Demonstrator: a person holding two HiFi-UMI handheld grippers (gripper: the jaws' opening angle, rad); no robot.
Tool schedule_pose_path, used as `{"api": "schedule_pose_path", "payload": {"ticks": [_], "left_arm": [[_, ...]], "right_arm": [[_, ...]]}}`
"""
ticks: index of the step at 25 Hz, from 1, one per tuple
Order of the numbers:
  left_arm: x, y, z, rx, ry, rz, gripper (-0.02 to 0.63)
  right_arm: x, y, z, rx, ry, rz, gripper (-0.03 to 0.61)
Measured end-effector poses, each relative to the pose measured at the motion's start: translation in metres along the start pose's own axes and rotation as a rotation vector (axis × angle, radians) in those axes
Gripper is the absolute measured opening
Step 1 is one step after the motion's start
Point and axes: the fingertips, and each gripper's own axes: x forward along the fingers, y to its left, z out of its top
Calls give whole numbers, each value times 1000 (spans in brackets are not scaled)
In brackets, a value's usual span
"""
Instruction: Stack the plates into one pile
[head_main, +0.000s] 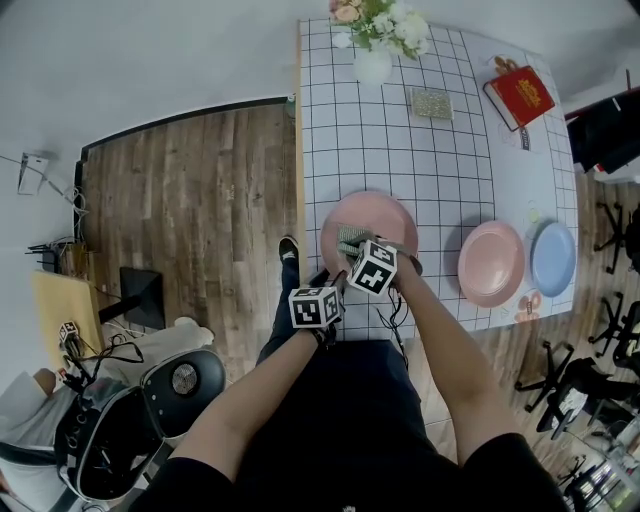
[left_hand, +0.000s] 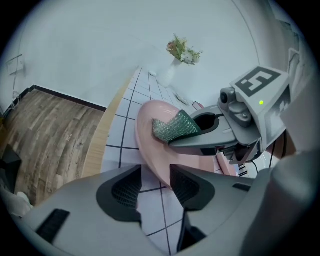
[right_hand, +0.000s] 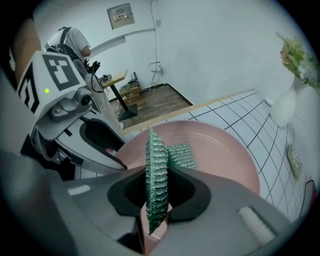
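Between the pads of the right hand-held gripper (right_hand: 157, 175) stands a folded green mesh scouring cloth (right_hand: 156, 150). The jaws are clamped on its edge, and its free end lies on the face of a pink plate (head_main: 388, 212). The left hand-held gripper (left_hand: 155, 172) sits just beside it at the plate's near rim. Its jaws are spread wide and the rim passes between them, with neither pad pressing on it. Each hand-held gripper carries a cube of black-and-white square markers, which bear patterns rather than words.

The pink plate lies flat near the front edge of the desk (head_main: 400, 150), towards its left side. The desk is covered by a white cloth ruled in a dark grid. Well apart to the right, also by the front edge, a second pink plate (head_main: 491, 263) lies with a blue plate (head_main: 553, 258) just beside it. At the far end stand a white vase (head_main: 373, 65) of flowers, a small pale pad (head_main: 432, 103) and a red book (head_main: 519, 95) whose gold cover print is too small to read.

Left of the desk runs a wood-plank floor (head_main: 190, 200) edged by a dark skirting and a plain white wall (head_main: 150, 50). A black office chair (head_main: 185, 385) stands at the person's left. In the right gripper view a framed notice (right_hand: 122, 15) hangs high on the wall, its text illegible.
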Motion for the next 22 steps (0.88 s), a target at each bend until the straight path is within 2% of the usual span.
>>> {"api": "schedule_pose_path", "payload": {"ticks": [6,10,17,22], "left_arm": [[-12,16,14,58,-14,42,160],[-18,29,39,140,-31,66,160],[-13,30,106,403,-32,57,160],[10,15,141,636,48,12,169]], "right_arm": [[-7,-3,-16,-14,21,-50,80],[-11,-2,-25,-9,15,-82,80],[-23,2,-42,-4,41,-140,80],[-27,9,-49,44,58,-166,80]]}}
